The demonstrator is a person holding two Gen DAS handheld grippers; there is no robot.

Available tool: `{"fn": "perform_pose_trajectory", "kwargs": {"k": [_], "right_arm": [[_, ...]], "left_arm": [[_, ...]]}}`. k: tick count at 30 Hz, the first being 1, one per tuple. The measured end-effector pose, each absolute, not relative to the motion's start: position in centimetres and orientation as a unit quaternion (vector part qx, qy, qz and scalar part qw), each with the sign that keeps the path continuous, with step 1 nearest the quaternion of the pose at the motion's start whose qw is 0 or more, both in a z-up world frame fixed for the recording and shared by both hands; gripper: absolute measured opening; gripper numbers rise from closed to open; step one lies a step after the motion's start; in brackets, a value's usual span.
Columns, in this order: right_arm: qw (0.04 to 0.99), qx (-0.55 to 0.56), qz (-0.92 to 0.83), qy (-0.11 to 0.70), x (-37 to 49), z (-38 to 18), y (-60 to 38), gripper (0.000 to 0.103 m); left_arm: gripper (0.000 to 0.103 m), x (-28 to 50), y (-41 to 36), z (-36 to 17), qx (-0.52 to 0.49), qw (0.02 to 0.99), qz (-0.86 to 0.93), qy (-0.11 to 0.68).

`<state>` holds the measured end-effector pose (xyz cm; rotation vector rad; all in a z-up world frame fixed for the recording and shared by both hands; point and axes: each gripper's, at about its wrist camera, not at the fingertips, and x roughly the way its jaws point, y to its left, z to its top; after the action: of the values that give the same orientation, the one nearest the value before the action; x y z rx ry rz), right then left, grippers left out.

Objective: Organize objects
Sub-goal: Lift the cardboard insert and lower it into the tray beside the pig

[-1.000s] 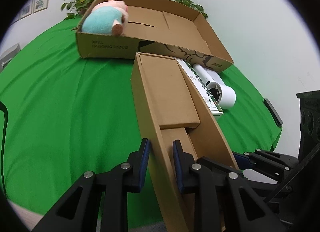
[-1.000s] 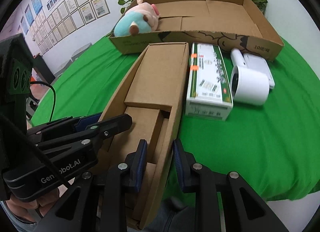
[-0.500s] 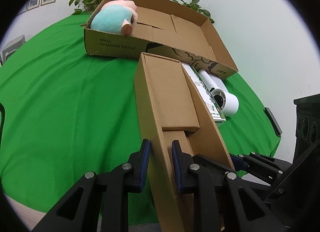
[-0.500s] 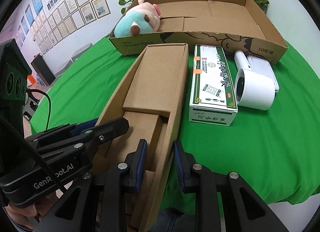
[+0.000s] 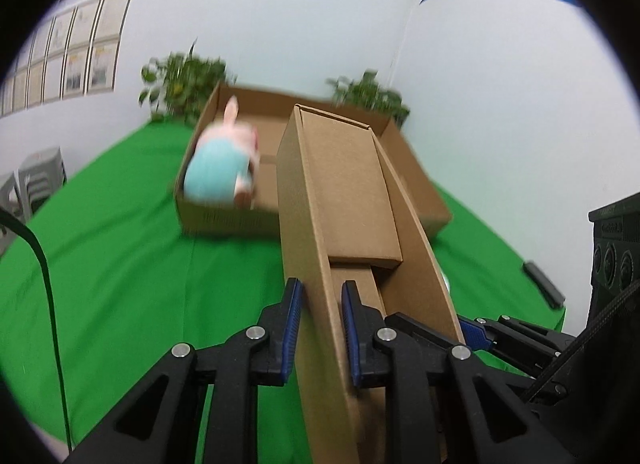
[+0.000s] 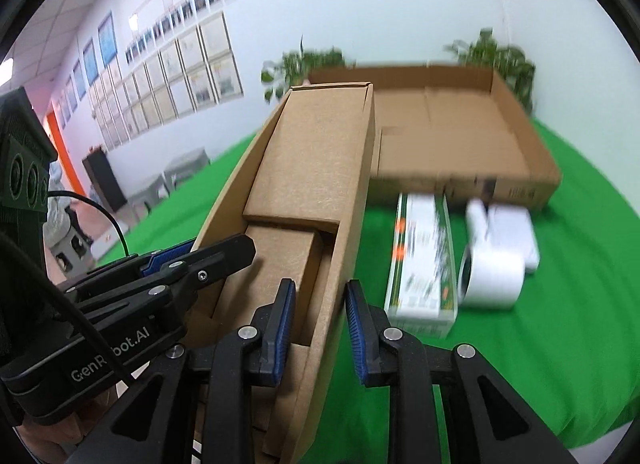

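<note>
narrow cardboard box sits pinched by its left wall in the left gripper, the blue pads pressing the cardboard. compared with a moment earlier its far end has lifted off the green tablecloth and now overlaps the large cardboard tray ahead, where the plush pig lies ahead-left of the pads. i judge the box is being carried toward that tray. the gripper points gently downward.

from the right wrist, the right gripper clamps the box's right wall, tilted down likewise. the green-and-white carton and white lint roller lie on the cloth ahead-right, below the raised box.
</note>
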<state>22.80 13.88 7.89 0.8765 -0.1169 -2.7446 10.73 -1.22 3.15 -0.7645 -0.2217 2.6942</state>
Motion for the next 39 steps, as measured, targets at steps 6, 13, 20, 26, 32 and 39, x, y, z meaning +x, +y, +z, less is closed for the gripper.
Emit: {"fn": "perform_pose_trajectory", "kwargs": {"k": [6, 13, 20, 26, 32, 39], "right_arm": [[0.125, 0.232, -0.964, -0.040, 19.4, 12.4, 15.6, 0.023], [0.118, 0.186, -0.974, -0.045, 15.0, 16.7, 17.6, 0.023], [0.112, 0.183, -0.976, -0.048, 10.4, 18.3, 18.8, 0.023], [0.108, 0.192, -0.974, -0.046, 3.9, 19.5, 19.4, 0.023], [0.116, 0.226, -0.966, -0.053, -3.8, 20.1, 19.5, 0.023], [0.118, 0.268, -0.954, -0.071, -10.2, 17.1, 19.6, 0.023]], "left_arm": [[0.019, 7.5, 0.0, 7.4, -0.198, 0.174, 0.962, -0.066], [0.019, 2.6, 1.6, 11.3, -0.150, 0.182, 0.970, -0.052], [0.019, -1.4, 2.0, 11.9, -0.148, 0.184, 0.971, -0.050], [0.019, -5.0, 1.7, 12.8, -0.165, 0.181, 0.968, -0.048], [0.019, -9.6, 1.1, 13.2, -0.201, 0.172, 0.963, -0.043], [0.019, -13.3, 0.7, 11.2, -0.251, 0.159, 0.954, -0.036]]}}
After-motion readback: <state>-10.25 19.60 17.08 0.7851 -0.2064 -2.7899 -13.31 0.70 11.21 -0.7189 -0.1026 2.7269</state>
